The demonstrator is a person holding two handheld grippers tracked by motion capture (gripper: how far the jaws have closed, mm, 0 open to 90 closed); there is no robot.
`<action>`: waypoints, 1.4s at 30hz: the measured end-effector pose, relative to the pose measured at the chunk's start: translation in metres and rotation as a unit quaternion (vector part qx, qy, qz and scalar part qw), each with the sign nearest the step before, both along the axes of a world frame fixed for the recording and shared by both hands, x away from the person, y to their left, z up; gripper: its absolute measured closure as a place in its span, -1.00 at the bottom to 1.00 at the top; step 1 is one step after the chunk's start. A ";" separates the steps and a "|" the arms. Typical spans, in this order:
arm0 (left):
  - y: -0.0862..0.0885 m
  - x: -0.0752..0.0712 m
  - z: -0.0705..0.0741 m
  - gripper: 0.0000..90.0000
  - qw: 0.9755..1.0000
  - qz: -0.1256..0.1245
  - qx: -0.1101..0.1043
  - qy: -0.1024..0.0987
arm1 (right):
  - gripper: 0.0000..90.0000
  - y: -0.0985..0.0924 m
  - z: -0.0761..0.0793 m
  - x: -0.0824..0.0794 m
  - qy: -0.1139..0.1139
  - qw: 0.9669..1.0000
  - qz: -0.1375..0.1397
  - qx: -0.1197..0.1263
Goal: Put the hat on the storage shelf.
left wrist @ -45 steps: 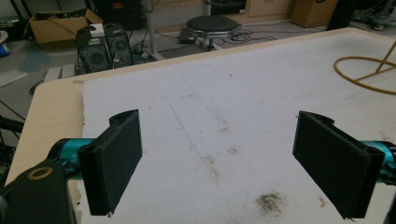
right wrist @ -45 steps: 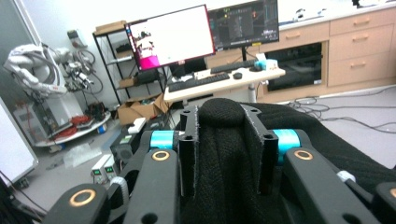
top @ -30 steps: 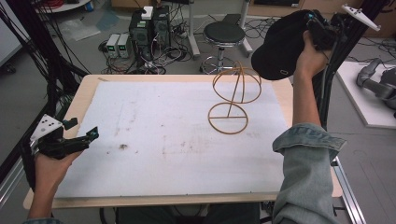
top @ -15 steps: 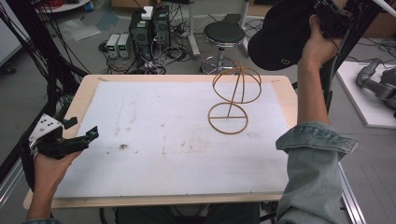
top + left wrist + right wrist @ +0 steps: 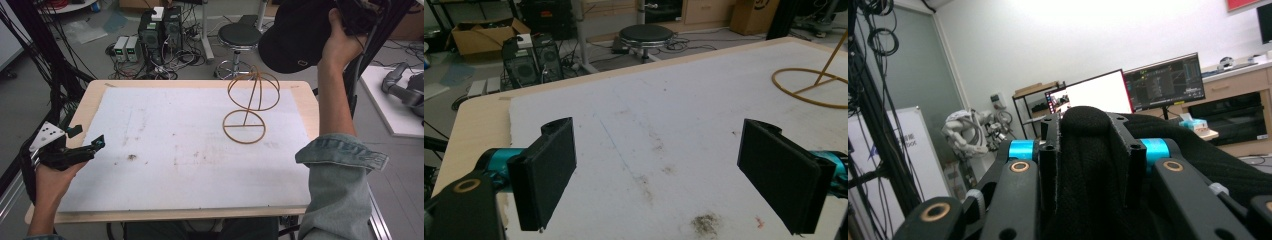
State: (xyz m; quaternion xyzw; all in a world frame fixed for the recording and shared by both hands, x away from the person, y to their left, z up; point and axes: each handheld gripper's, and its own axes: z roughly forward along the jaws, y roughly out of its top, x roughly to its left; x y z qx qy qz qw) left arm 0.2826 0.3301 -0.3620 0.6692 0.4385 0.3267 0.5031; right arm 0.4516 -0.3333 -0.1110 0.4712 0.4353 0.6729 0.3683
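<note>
Slippage worries us: our right gripper (image 5: 357,12) pinches only a fold of the black fabric cap (image 5: 295,37) high above the gold wire hat stand (image 5: 251,107), while our left gripper (image 5: 85,145) idles wide open.

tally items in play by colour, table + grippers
black: 1, cap, clamped in the right gripper
gold: 1, wire stand, on the table
left gripper: holds 0
total: 2
</note>
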 end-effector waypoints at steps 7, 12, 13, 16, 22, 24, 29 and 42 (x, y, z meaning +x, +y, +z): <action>-0.001 -0.001 0.002 -0.64 1.000 -0.001 0.002 -0.003 | 0.57 0.007 0.000 -0.004 0.003 0.999 0.031 0.023; -0.002 -0.001 0.003 -0.64 1.000 -0.001 0.001 -0.003 | 0.57 0.015 0.004 -0.010 0.004 0.999 0.046 0.012; -0.002 -0.001 0.003 -0.64 1.000 -0.001 0.003 -0.004 | 0.57 0.017 0.004 -0.011 0.006 0.999 0.050 0.013; -0.001 -0.002 0.003 -0.64 1.000 0.001 0.000 -0.004 | 0.57 0.023 0.003 -0.013 0.011 0.998 0.064 0.013; -0.001 -0.001 0.003 -0.64 1.000 0.000 0.002 -0.003 | 0.57 0.034 -0.004 -0.014 0.026 0.994 0.101 0.025; -0.001 -0.001 0.003 -0.64 1.000 0.001 0.002 -0.004 | 0.57 0.038 -0.007 -0.014 0.031 0.993 0.113 0.027; -0.001 -0.002 0.004 -0.64 1.000 0.000 0.003 -0.004 | 0.57 0.049 -0.018 -0.013 0.047 0.989 0.135 0.026; 0.001 -0.002 0.004 -0.64 1.000 0.003 0.001 -0.005 | 0.57 0.061 -0.053 -0.007 0.081 0.985 0.153 0.014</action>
